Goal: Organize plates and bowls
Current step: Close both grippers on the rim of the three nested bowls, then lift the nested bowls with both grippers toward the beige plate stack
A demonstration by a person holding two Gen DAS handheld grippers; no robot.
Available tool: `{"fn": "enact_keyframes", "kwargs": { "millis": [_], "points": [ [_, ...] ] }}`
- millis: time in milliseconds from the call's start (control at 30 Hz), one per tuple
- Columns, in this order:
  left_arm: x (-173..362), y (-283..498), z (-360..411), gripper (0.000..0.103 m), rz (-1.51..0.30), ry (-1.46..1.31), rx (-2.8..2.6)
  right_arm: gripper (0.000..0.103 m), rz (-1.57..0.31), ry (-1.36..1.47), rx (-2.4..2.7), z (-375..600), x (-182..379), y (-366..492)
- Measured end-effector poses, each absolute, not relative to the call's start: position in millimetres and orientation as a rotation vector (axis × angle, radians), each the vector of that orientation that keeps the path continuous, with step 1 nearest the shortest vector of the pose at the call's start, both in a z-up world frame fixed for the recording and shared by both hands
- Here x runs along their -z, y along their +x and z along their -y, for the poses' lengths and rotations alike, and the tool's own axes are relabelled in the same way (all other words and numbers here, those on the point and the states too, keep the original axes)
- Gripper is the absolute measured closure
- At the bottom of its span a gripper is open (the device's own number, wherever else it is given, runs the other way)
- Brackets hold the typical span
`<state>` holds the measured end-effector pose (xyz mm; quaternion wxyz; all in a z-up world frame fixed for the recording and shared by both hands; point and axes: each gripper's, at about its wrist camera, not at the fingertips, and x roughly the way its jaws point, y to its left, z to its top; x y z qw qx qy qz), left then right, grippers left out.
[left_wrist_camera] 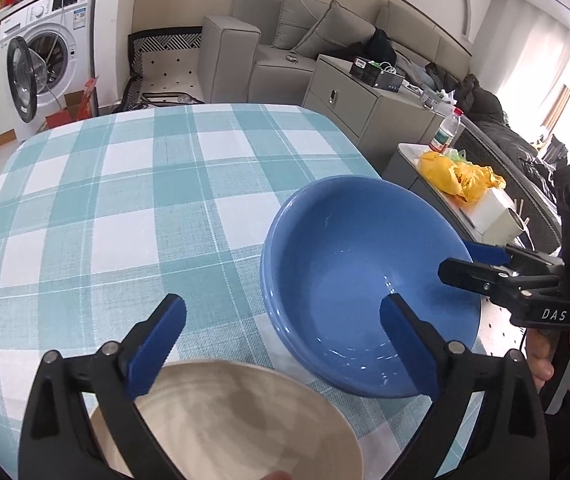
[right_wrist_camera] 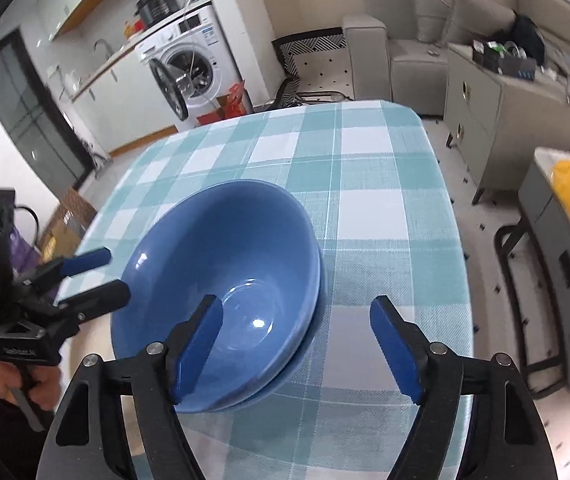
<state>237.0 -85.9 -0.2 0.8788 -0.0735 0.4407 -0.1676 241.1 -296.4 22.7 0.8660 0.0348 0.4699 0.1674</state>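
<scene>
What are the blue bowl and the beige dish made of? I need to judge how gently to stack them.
The glossy blue bowl looks like glazed ceramic: sharp highlights on its smooth inside. The matte beige dish shows no glare and faint mottling, probably unglazed-look stoneware, though melamine is possible.

Blue bowl (right_wrist_camera: pixel 221 280): nested in a second blue dish, on checked tablecloth (right_wrist_camera: pixel 365 208). Right gripper (right_wrist_camera: pixel 297 344): jaws apart, left finger over the bowl's rim. Left gripper (right_wrist_camera: pixel 99 276): beside the bowl, jaws parted. Washing machine (right_wrist_camera: pixel 189 68): background, door open.
</scene>
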Motion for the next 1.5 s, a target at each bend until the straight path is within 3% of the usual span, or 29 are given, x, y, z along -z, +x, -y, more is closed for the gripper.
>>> {"fn": "enact_keyframes", "kwargs": {
  "millis": [167,567,900,1000,1500],
  "points": [
    [6.4,246.0,86.5,0.000,-0.943,-0.184,0.357,0.019,-0.991,0.105,-0.327,302.3,-13.3,238.5],
    [22.4,262.9,97.5,0.000,-1.015,-0.167,0.359,0.019,-1.036,0.177,-0.355,295.6,9.9,237.7],
    [25.1,267.0,105.6,0.007,-1.019,-0.120,0.386,0.019,-1.013,0.200,-0.357,298.5,10.6,232.0],
    [24.1,267.6,106.8,0.018,-1.007,-0.111,0.388,0.022,-1.004,0.214,-0.363,300.2,9.4,230.4],
    [27.9,272.4,104.9,0.047,-1.022,-0.140,0.407,0.047,-0.995,0.212,-0.388,291.1,9.2,228.1]
  ]
}}
